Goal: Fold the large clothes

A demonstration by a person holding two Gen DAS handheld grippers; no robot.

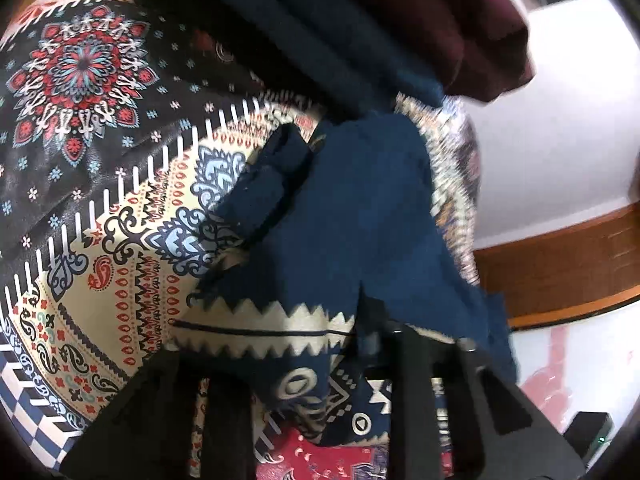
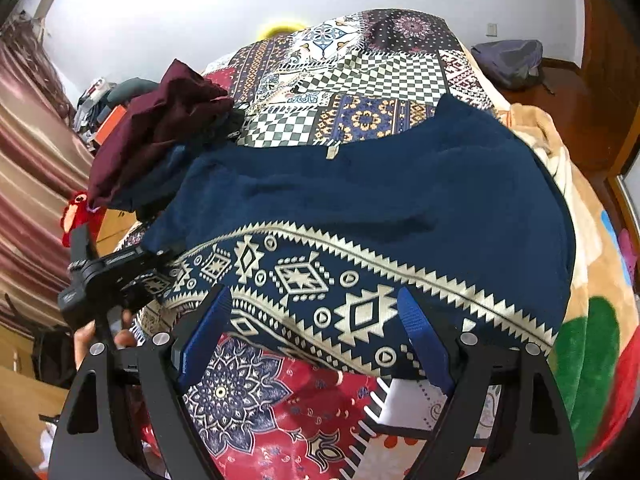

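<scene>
With my right gripper (image 2: 316, 340) spread wide over the near patterned hem of the navy garment (image 2: 360, 188) and my left gripper (image 1: 316, 396) seemingly pinching its edge, I judge a fold is underway, needing my right to clamp next.

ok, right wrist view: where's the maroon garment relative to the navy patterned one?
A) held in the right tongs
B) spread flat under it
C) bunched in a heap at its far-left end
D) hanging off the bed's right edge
C: the maroon garment sits crumpled at the far-left end of the navy patterned garment, while the right tongs stand open at the navy hem, holding nothing.
</scene>
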